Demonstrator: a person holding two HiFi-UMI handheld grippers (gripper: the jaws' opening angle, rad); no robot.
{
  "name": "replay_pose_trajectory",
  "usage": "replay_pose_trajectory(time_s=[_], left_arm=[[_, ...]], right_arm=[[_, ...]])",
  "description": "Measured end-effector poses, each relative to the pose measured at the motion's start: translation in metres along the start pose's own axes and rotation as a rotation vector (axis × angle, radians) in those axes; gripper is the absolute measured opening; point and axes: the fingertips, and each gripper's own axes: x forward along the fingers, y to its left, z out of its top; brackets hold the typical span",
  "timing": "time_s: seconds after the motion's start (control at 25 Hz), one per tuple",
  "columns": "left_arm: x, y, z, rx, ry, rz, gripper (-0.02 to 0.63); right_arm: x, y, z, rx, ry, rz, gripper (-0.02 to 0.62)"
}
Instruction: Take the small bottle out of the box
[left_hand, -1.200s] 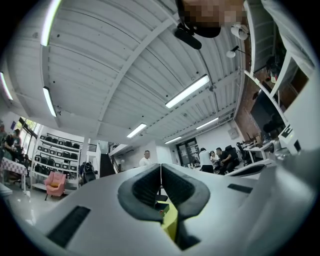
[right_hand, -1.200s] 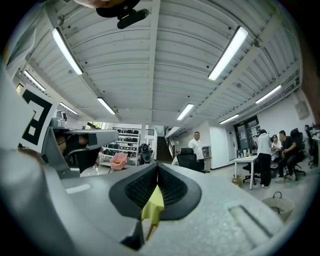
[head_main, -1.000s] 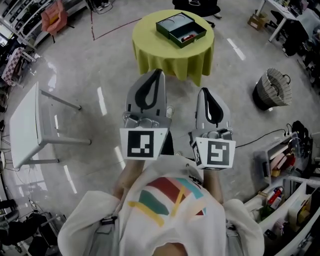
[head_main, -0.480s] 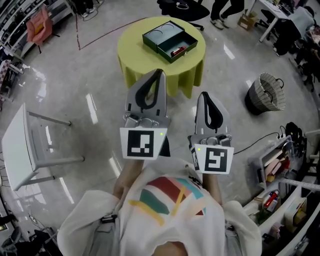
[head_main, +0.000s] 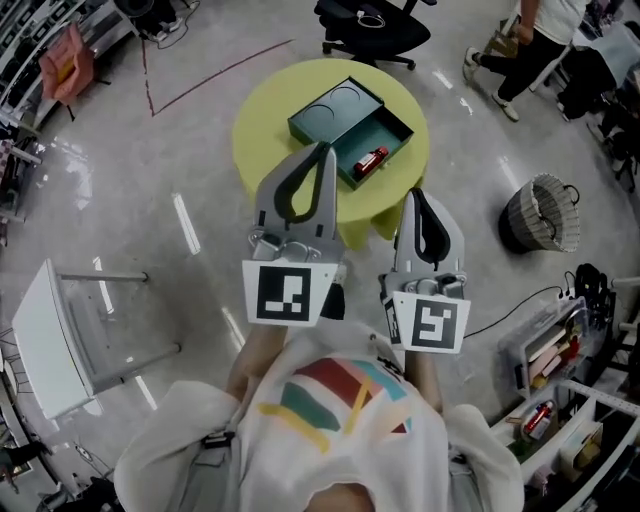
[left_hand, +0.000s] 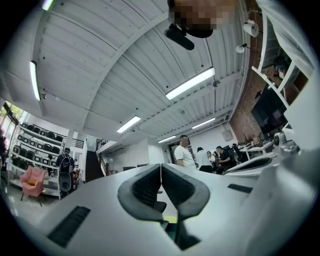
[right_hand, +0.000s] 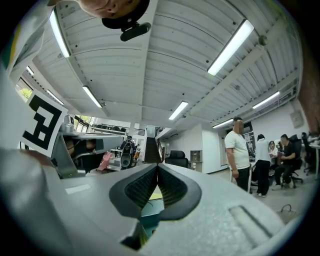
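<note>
In the head view a dark green box (head_main: 350, 128) lies open on a round yellow table (head_main: 262, 140), lid part at the far left, tray part at the near right. A small red bottle (head_main: 370, 161) lies in the tray part. My left gripper (head_main: 322, 150) is held up in front of my chest, shut and empty, its tip over the table's near edge, left of the bottle. My right gripper (head_main: 415, 194) is also shut and empty, short of the table, near-right of the box. Both gripper views look up at the ceiling; left gripper (left_hand: 160, 167) and right gripper (right_hand: 158, 167) have jaws pressed together.
A white side table (head_main: 50, 340) stands at the left. A wicker basket (head_main: 545, 210) sits on the floor to the right, shelves with bottles (head_main: 560, 350) at the lower right. A black office chair (head_main: 375, 25) and a person (head_main: 530, 40) are beyond the table.
The yellow table and box have come nearer and lower in the head view. Both grippers stay shut in the same pose before my chest; the left tip now overlaps the table's edge.
</note>
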Motion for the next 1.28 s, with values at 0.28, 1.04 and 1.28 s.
replay_pose_trajectory(time_s=[0.28,1.04,1.28], left_arm=[[0.073,0.056,-0.034,-0.018,0.038,-0.025,0.015],[0.146,0.063,-0.076,-0.096,0.133,-0.052,0.015],[0.156,0.041,-0.066,-0.092,0.111,-0.027,0.015]], right_arm=[[0.092,-0.001,-0.012,-0.006,0.036,-0.007,0.005],[0.147,-0.038,-0.035,-0.055,0.121,-0.043,0.005],[0.142,-0.065,-0.03,-0.031,0.062,-0.035,0.005]])
